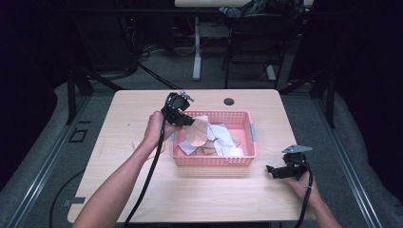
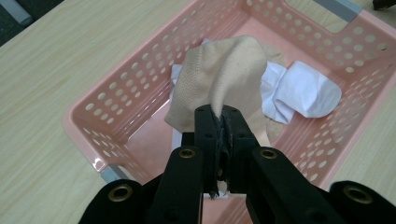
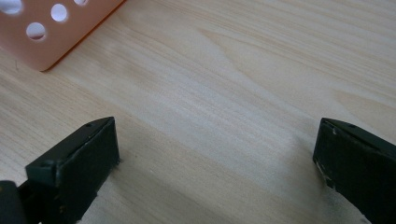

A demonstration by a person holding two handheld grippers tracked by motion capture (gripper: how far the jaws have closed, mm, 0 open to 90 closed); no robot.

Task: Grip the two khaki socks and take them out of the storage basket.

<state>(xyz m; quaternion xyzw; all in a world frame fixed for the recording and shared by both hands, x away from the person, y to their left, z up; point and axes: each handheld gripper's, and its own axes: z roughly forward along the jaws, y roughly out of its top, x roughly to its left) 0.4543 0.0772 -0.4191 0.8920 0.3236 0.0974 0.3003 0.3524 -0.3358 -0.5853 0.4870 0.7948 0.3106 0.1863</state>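
Note:
A pink perforated basket (image 1: 249, 124) (image 2: 107, 100) sits mid-table with several pieces of cloth inside. My left gripper (image 1: 191, 120) (image 2: 219, 116) hangs over the basket's left side, shut on a beige cloth (image 1: 198, 132) (image 2: 229, 70) that dangles from its jaws above the pile. A white cloth (image 1: 219, 132) (image 2: 306, 91) lies in the basket beneath and beside it. My right gripper (image 1: 272, 170) (image 3: 215, 158) rests low on the table to the right of the basket, open, with bare wood between its jaws. A corner of the basket (image 3: 56, 32) shows in the right gripper view.
The light wooden table (image 1: 142, 107) has a round cable hole (image 1: 229, 101) behind the basket. A beige cloth (image 1: 159, 148) lies on the table left of the basket, partly hidden by my left forearm. Dark floor, cables and chair legs lie beyond the far edge.

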